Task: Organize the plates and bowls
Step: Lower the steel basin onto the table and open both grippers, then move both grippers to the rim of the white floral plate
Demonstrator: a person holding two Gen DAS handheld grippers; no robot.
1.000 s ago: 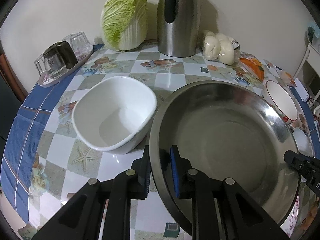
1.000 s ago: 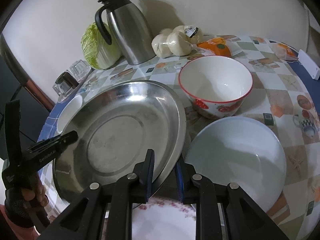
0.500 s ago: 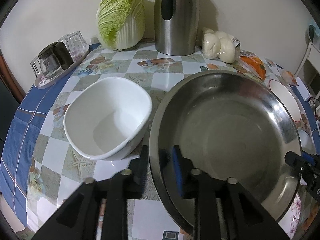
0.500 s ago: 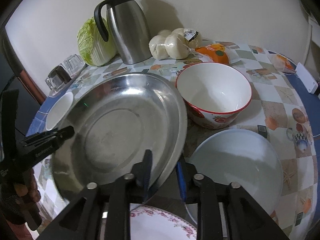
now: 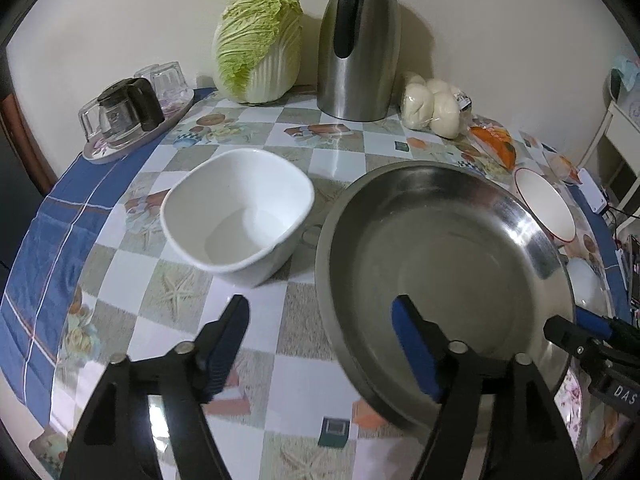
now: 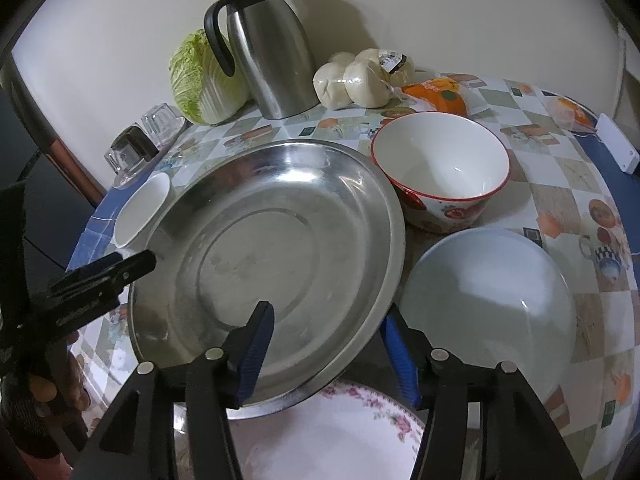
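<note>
The steel basin (image 6: 276, 256) serves as the landmark. It sits on the checked tablecloth (image 5: 280, 332), its near edge overlapping a floral plate (image 6: 332, 436); whether it rests on that plate or only overhangs it cannot be told.

The left gripper (image 5: 320, 350) is spread wide and grasps nothing; its fingers straddle the basin's left rim, one over the cloth, one over the basin's inside. The right gripper (image 6: 328, 354) is likewise released, its fingers astride the basin's right rim. Neither touches the metal so far as the views show.

Remaining items: a white square bowl (image 5: 240, 216) just left of the basin, close to its rim; a red-rimmed bowl (image 6: 442, 174) just behind and right of it, rims near or touching; a pale round plate (image 6: 488, 300) just right of it. Behind the basin stand a steel jug (image 6: 268, 56), a cabbage (image 5: 260, 44), wrapped buns (image 6: 360, 76) and a tray of glasses (image 5: 132, 116).

Risks, as judged:
- The basin, if perched on the floral plate, may rock or slide once nudged, striking the red-rimmed bowl or the square bowl.
- Either gripper drawing back carelessly may catch the thin rim and tip the basin.
- Lifting the pale plate with a shallow pinch on its smooth edge may let it slip.
- The crowding right of the basin leaves little room for a finger to pass under any rim.
</note>
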